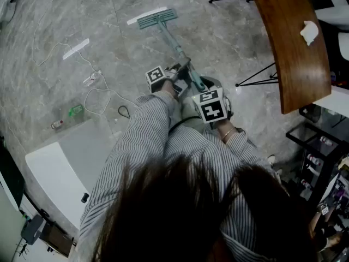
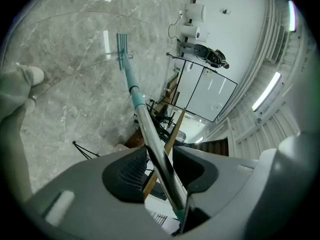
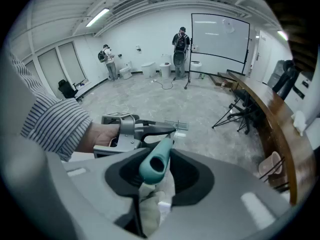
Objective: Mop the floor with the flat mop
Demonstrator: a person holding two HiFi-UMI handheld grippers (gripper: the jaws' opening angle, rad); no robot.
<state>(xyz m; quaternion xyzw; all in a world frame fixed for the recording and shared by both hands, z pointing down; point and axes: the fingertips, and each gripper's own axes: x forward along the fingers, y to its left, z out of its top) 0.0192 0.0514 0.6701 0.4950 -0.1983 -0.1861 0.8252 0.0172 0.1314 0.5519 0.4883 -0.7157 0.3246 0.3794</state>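
Flat mop [image 1: 157, 19] on floor [image 1: 103, 31] | left gripper [image 2: 160, 170], right gripper [image 3: 157, 173] seemingly clamp it

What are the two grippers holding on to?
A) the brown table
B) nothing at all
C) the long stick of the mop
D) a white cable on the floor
C: the left gripper has its jaws closed on the mop handle, and the right gripper has its jaws around the teal top end of that same handle.
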